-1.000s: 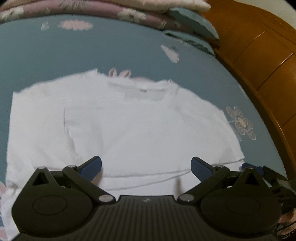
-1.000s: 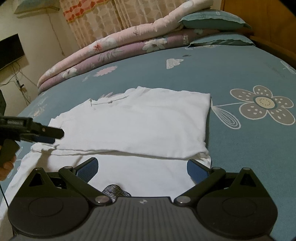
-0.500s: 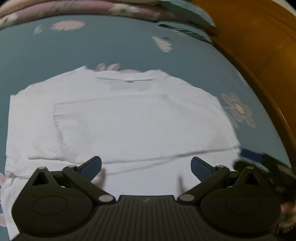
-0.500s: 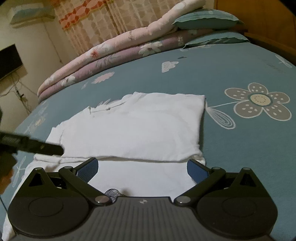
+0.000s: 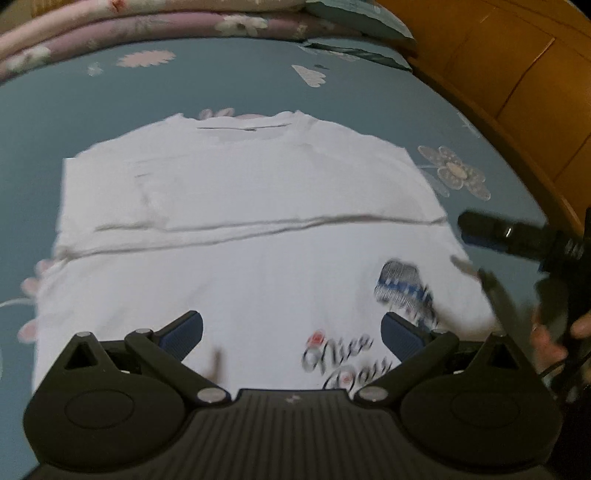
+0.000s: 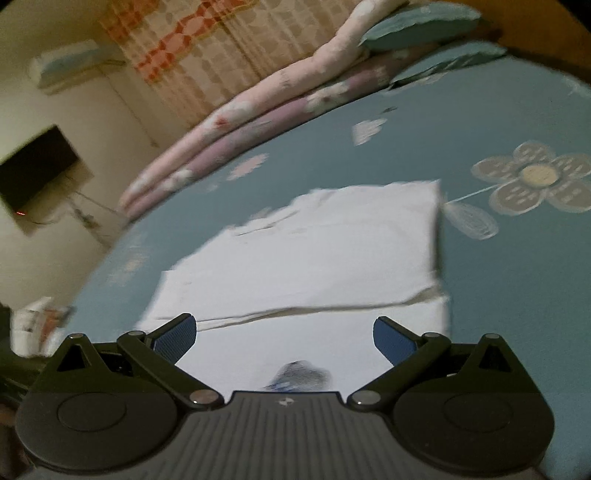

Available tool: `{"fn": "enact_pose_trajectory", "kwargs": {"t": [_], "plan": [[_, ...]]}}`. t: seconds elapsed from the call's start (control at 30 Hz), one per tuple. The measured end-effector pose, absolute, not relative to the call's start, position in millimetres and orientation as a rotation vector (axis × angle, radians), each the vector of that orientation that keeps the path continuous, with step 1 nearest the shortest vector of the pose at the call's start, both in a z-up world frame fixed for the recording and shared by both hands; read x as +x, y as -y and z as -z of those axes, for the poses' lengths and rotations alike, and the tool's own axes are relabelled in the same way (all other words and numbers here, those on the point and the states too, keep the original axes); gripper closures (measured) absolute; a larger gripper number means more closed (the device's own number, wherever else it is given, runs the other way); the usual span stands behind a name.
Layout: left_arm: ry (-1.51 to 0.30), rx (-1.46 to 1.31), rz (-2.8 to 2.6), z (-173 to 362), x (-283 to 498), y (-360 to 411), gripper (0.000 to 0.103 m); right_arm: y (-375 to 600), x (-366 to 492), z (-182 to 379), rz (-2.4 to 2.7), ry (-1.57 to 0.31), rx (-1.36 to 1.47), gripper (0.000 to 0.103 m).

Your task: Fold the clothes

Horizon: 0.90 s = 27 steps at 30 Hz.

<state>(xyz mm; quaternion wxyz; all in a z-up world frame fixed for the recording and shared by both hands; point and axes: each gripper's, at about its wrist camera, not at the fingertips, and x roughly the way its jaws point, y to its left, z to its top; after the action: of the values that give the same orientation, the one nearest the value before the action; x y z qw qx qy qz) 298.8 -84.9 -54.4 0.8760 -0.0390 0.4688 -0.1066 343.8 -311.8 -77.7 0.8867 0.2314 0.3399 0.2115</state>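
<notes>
Your left gripper (image 5: 291, 334) hovers over the near part of the white T-shirt (image 5: 240, 229), its blue-padded fingers spread wide with nothing between them. The shirt lies flat on the blue flower-print bedsheet (image 5: 92, 96), its far portion doubled over so that a folded edge runs across the middle, collar at the far end; a blurred print with script lettering (image 5: 343, 362) shows on the near layer. Your right gripper (image 6: 282, 338) is likewise spread apart and empty above the shirt's near layer, with the doubled part of the shirt (image 6: 314, 251) ahead of it. From the left wrist view, the right gripper (image 5: 491, 232) appears at the shirt's right edge, with your hand (image 5: 554, 339) on its handle. Rolled quilts (image 6: 258, 107) and pillows (image 6: 417, 29) lie along the far side of the bed, beside the wooden headboard (image 5: 517, 81).
</notes>
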Motion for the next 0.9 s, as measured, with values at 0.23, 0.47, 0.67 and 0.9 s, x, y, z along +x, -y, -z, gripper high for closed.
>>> {"fn": "enact_pose_trajectory", "kwargs": {"t": [0.23,0.47,0.67,0.9], "plan": [[-0.968,-0.084,0.201,74,246,78,0.001,276,340,80,-0.571,-0.799,0.516,0.0],[-0.999,-0.1,0.163,97,209,70,0.001,252,335,101,-0.613,-0.93,0.528,0.0],[-0.983,-0.132,0.157,101,186,63,0.001,276,314,114,-0.525,-0.97,0.515,0.0],[-0.906,-0.15,0.203,97,170,66,0.001,301,255,107,-0.381,-0.821,0.567,0.0]]}}
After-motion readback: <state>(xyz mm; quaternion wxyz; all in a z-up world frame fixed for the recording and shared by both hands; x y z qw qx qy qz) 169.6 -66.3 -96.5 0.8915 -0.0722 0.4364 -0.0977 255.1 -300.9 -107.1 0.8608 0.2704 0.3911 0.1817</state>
